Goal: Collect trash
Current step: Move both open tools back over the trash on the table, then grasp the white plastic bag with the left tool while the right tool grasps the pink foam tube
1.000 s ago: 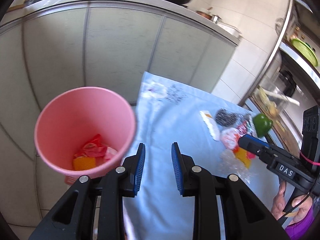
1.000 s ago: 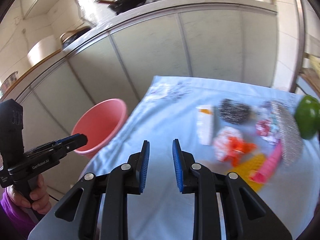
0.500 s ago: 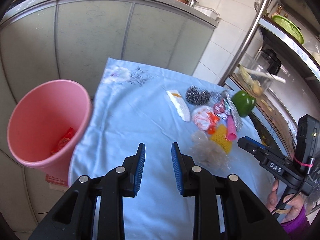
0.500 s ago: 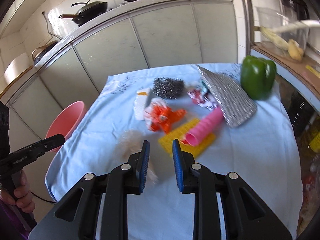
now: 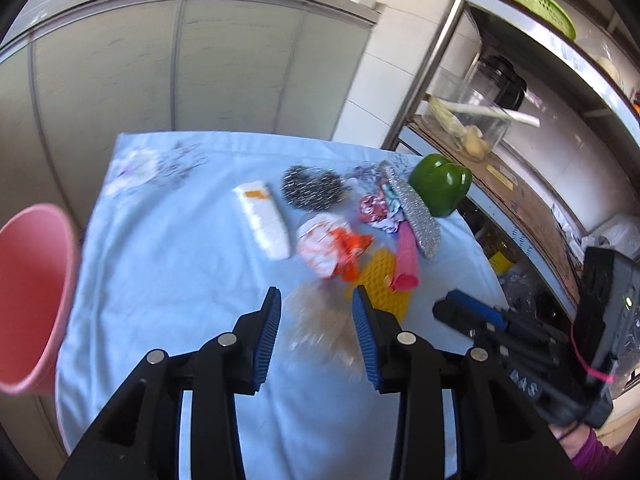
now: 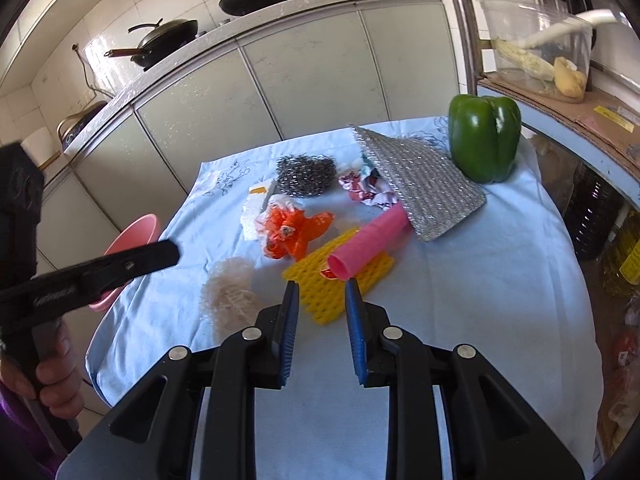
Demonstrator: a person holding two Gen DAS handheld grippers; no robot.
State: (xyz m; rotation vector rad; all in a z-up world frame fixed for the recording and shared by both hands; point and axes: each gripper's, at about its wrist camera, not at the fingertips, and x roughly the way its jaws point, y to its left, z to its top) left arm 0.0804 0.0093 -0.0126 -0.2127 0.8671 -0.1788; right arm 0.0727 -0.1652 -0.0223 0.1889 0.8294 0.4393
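Grippers, left [image 5: 316, 310] and right [image 6: 322, 304], both hold their fingers apart with nothing inside, above the blue cloth [image 6: 460, 280] near a clear crinkly wrapper [image 6: 230, 294].

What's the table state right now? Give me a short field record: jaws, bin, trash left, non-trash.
left gripper: jaws open, empty, above the clear crumpled wrapper
right gripper: jaws open, empty, near the yellow mesh mat
bin: pink bucket off the table's left edge
trash left: orange wrapper, pink tube, crumpled foil wrapper
non-trash: green pepper, steel scourer
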